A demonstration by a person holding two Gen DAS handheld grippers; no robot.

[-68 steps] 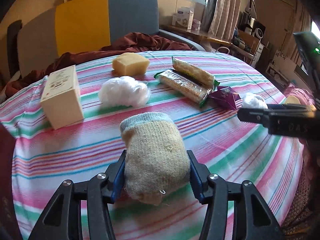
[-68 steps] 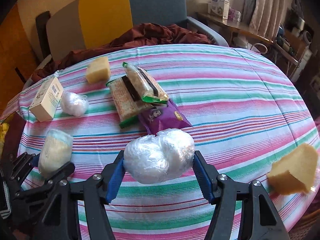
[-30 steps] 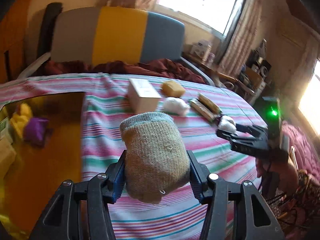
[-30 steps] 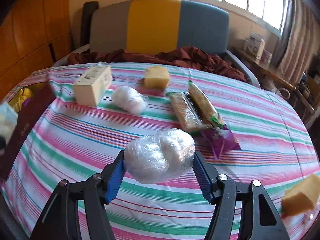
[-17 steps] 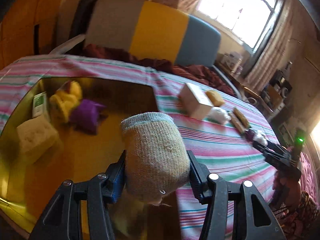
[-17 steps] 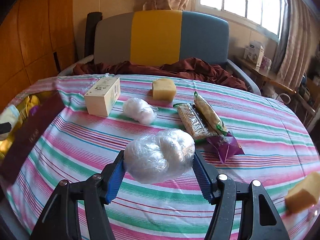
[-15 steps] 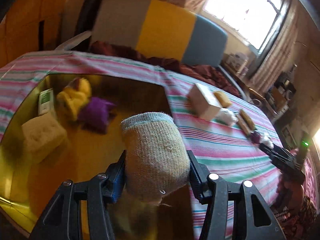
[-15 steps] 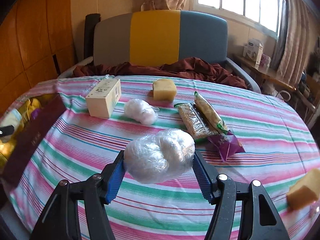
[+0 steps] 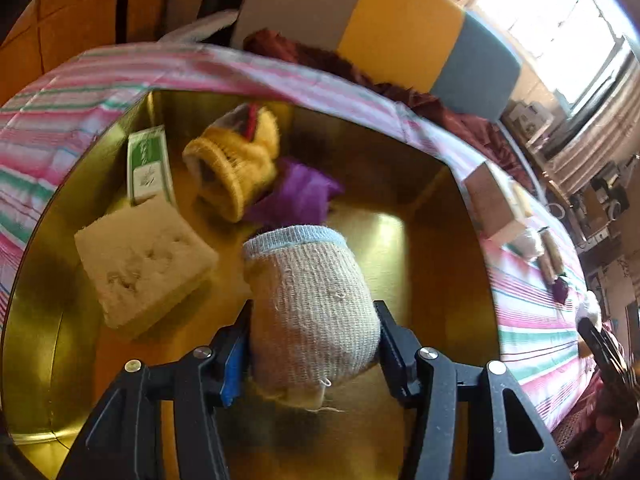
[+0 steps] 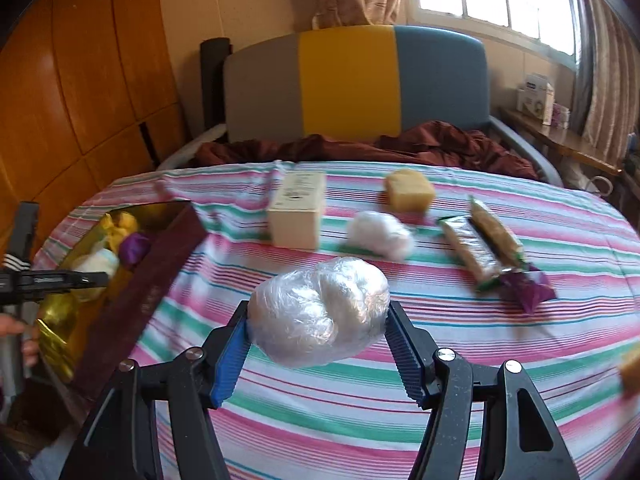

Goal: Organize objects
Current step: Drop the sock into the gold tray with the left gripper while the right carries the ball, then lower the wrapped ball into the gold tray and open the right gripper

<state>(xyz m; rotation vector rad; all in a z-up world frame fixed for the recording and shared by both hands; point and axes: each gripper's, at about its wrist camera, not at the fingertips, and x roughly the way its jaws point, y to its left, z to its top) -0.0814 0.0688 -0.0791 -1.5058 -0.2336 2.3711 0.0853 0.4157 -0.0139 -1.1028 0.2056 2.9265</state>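
My left gripper (image 9: 312,344) is shut on a rolled beige sock (image 9: 310,312) with a pale blue cuff and holds it over the gold box (image 9: 436,240). The box holds a pale sponge (image 9: 140,260), a yellow sock (image 9: 236,164), a purple pouch (image 9: 296,196) and a green-and-white packet (image 9: 148,164). My right gripper (image 10: 318,344) is shut on a clear plastic bundle (image 10: 320,312) above the striped tablecloth (image 10: 360,412). The left gripper (image 10: 56,280) also shows at the left over the box (image 10: 64,312).
On the table lie a cream carton (image 10: 296,208), a second plastic bundle (image 10: 380,234), a yellow sponge (image 10: 410,190), two cracker packs (image 10: 480,240) and a purple pouch (image 10: 528,286). The maroon box wall (image 10: 148,288) faces the table. A chair (image 10: 352,84) stands behind.
My left gripper has carried the sock from over the table leftward and down over the gold box. My right gripper holds its bundle and has swung slightly left toward the box.
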